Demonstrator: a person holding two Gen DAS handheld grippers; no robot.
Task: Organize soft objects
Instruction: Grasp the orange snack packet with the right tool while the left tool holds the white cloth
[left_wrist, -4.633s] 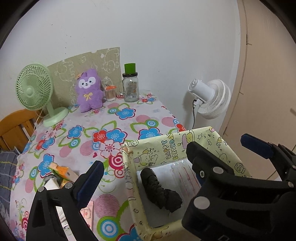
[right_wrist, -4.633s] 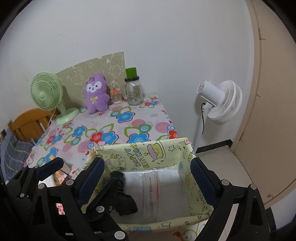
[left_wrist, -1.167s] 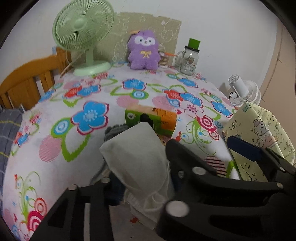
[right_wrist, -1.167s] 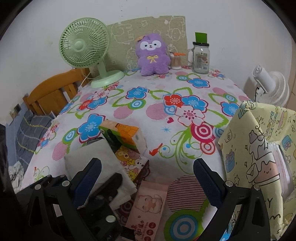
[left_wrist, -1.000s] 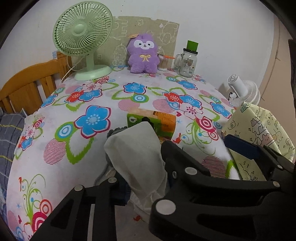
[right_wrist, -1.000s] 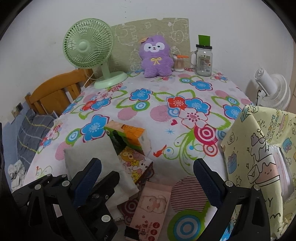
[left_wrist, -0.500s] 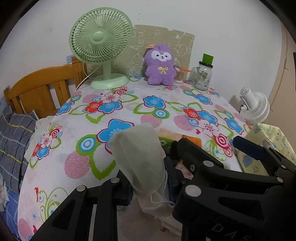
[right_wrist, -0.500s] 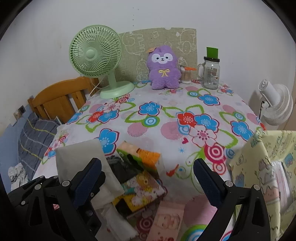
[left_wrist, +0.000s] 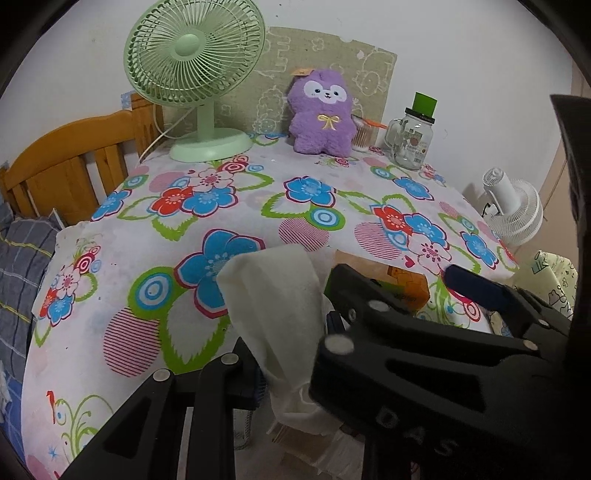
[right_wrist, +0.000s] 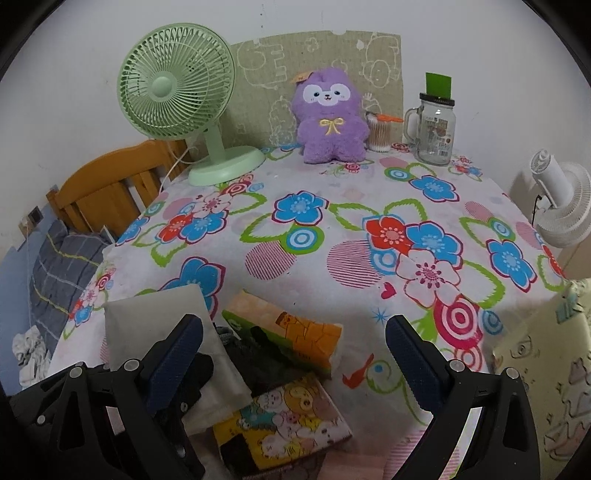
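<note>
From the left wrist camera, the left claw (left_wrist: 295, 354) is clamped on a white cloth (left_wrist: 277, 306), which stands up between its two black fingers and fans out above them. The cloth is off the tabletop (left_wrist: 258, 206), held over its near edge. Just right of the cloth, partly hidden by the claw's right finger, lies an orange and green tissue pack (left_wrist: 406, 284). At the far side of the flowered tabletop stand a green fan (left_wrist: 195, 74), a purple plush toy (left_wrist: 321, 114) and a glass jar (left_wrist: 410, 144) with a green lid. A white fan (left_wrist: 513, 210) stands beyond the right edge of the tabletop, and a wooden chair (left_wrist: 70, 166) is at the left. At the far right a corner of a yellow patterned box (left_wrist: 554, 273) shows.

From the right wrist camera, the right claw (right_wrist: 295, 354) has its blue-padded fingers wide apart and closing, with nothing pressed between them. Below the gap lie the orange and green tissue pack (right_wrist: 291, 332) and, nearer the camera, a cartoon tissue pack (right_wrist: 284, 421), with something dark between them that I cannot make out. The white cloth (right_wrist: 159, 328) shows at lower left, behind the right claw's left finger, with the left claw (right_wrist: 192, 373) gripping it. The plush toy (right_wrist: 328, 118), green fan (right_wrist: 177, 88) and jar (right_wrist: 432, 125) line the back of the tabletop (right_wrist: 332, 229), and the yellow box (right_wrist: 546, 369) sits at the right edge.
</note>
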